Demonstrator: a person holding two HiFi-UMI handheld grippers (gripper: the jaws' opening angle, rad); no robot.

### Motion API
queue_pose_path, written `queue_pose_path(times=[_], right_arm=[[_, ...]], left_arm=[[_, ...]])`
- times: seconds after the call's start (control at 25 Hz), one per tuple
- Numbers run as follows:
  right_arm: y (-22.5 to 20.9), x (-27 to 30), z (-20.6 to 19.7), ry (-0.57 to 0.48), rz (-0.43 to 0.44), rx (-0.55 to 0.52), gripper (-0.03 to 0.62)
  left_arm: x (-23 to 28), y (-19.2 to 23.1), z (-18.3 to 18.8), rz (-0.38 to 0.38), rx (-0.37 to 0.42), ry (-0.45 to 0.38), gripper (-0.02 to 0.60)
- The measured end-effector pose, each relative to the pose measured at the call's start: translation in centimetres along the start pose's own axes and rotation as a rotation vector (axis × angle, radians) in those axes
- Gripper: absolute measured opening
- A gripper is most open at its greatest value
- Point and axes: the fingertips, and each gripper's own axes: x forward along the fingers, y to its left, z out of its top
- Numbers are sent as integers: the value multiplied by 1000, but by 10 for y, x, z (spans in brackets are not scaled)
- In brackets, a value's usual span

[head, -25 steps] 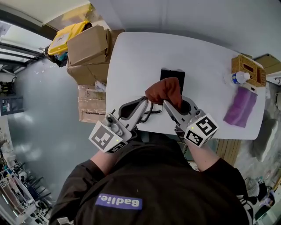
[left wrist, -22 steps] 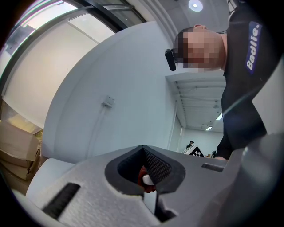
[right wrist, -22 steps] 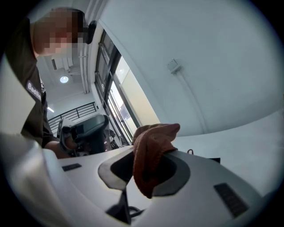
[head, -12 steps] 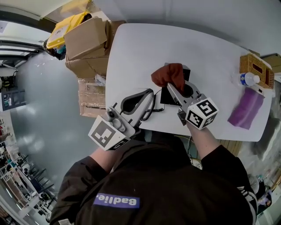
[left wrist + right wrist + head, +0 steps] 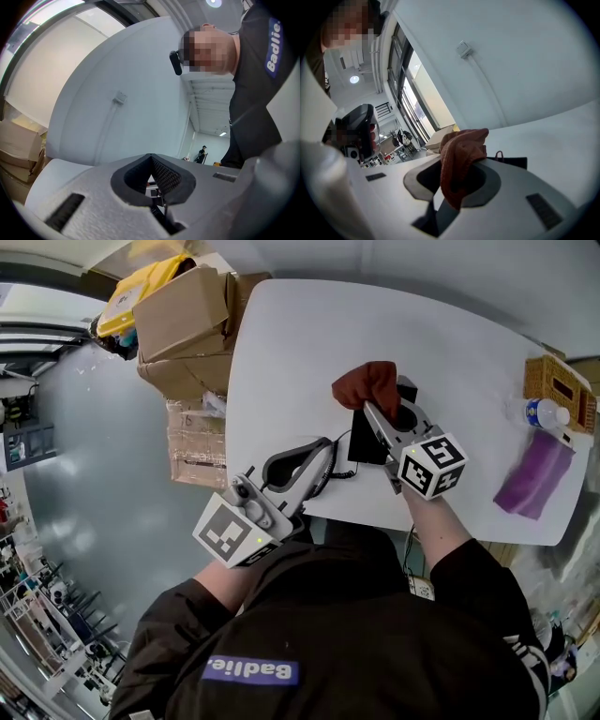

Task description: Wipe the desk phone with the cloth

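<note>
The black desk phone (image 5: pixel 362 444) lies in the middle of the white table (image 5: pixel 281 343), mostly covered. Its coiled cord (image 5: pixel 330 480) trails toward the near edge. My right gripper (image 5: pixel 373 412) is shut on a rust-red cloth (image 5: pixel 367 383), which hangs bunched over the phone's far end. In the right gripper view the cloth (image 5: pixel 461 150) sticks up from the right gripper (image 5: pixel 451 194), with the phone's black edge (image 5: pixel 512 162) behind it. My left gripper (image 5: pixel 327 445) is shut just left of the phone, above the cord. In the left gripper view the left gripper (image 5: pixel 153 180) holds nothing.
Cardboard boxes (image 5: pixel 183 329) and a yellow bag (image 5: pixel 141 306) stand off the table's left end. At the right end are a wicker basket (image 5: pixel 555 388), a water bottle (image 5: pixel 542 414) and a purple cloth (image 5: pixel 530 474). The person's body is against the near edge.
My right gripper has carried the cloth from the phone's near side across to its far end. The left gripper has stayed beside the phone.
</note>
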Motion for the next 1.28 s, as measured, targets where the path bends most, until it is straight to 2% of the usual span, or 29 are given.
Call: queue_pose_path(times=[0.2,0.32,0.6,1.04,1.16,1.28], right_arm=[[6,-5,-24,32,-9,19,94],[13,-10,-41,51,-16,28,94],[26,-23,-76,54,-56,71,94],[48,-48,-134,98,-116,114,94],[51,-54,-143,110,-123,131,94],[52,-60,-133,95,-123,142,94]], left_arm=[[-7,0,-4,-5,-4,0,6],[-14,-2,-14,-3,-24,39,6],[-28,-15,-20,-59,-29,17,6],[-60,-35,-39,-91,-11,74,6],[-60,-45,-38,-109,-17,68,6],[-59,-48,-34,-107,-7,68,6]])
